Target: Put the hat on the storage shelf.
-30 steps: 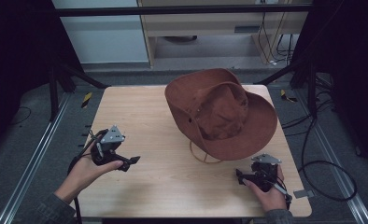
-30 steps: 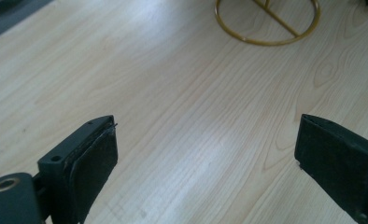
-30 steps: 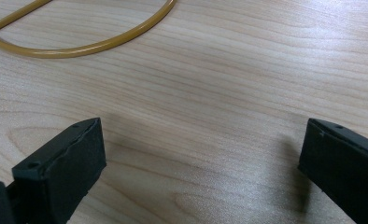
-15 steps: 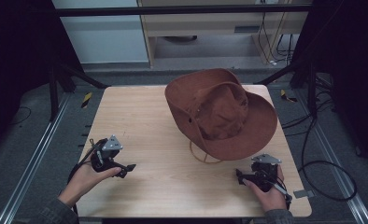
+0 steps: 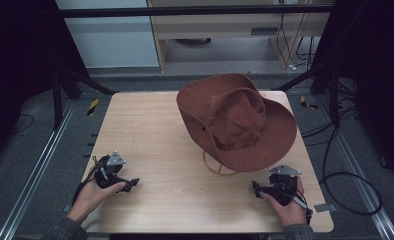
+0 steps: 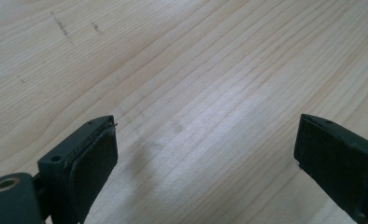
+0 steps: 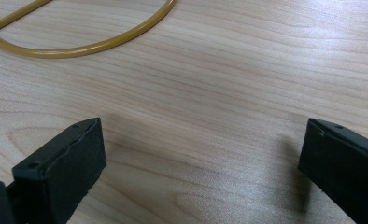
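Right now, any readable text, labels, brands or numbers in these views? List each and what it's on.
None readable.
Brown hat: no label or brand visible.
Wooden table: only grain and faint scuff marks, no print.
Left tool and right tool: no legible markings on either, in any view.
Yellow-and-black striped tape pieces on the floor: stripes only, no words.

The hat [image 5: 237, 122] rests on the table [image 5: 150, 125], toward its far right part. A cord loop [image 5: 217, 167] lies on the table at the hat's near edge. The left gripper [image 5: 127, 185] sits near the near left corner, the right gripper [image 5: 259, 190] near the near right corner, just in front of the hat.
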A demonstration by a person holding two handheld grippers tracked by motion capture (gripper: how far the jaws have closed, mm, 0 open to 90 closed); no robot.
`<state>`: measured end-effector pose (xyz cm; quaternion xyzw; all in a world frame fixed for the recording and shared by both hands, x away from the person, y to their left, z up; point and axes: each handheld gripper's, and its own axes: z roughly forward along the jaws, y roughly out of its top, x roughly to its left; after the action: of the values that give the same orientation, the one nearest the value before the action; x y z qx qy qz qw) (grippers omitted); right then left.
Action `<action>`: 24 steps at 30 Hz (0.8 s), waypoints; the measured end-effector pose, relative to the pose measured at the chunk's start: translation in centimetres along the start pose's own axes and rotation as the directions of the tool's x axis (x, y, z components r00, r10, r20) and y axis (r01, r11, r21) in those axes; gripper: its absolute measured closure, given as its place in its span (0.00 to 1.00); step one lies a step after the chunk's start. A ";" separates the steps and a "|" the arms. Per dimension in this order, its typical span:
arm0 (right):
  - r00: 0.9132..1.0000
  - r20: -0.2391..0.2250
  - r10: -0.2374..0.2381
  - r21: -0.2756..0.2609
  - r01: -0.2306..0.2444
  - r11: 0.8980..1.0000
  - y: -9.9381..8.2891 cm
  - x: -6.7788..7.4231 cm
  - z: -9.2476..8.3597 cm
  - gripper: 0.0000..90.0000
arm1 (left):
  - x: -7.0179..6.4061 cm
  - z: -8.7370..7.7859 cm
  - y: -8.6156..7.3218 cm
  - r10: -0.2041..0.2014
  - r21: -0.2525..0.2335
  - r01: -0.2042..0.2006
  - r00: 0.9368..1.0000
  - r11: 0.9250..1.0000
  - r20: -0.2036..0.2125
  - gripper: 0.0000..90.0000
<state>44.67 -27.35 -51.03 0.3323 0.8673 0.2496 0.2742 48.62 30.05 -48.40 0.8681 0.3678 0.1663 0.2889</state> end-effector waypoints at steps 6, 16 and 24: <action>1.000 0.000 0.001 0.000 -0.001 1.000 0.0 0.0 0.0 0.01 | 0.6 1.0 -0.6 -0.042 -0.038 0.041 0.999 0.998 -0.009 0.06; 1.000 0.000 0.000 0.001 0.000 1.000 0.0 0.0 0.0 0.01 | 0.7 1.7 -0.7 -0.063 -0.054 0.062 0.998 0.997 -0.004 0.05; 1.000 0.000 0.000 0.000 0.000 1.000 0.0 0.0 0.0 0.01 | 0.6 2.0 -1.3 -0.081 -0.116 0.082 0.997 0.990 0.005 0.03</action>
<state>44.67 -27.34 -51.03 0.3326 0.8672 0.2495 0.2742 49.33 30.45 -50.77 0.8342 0.3926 0.1751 0.3454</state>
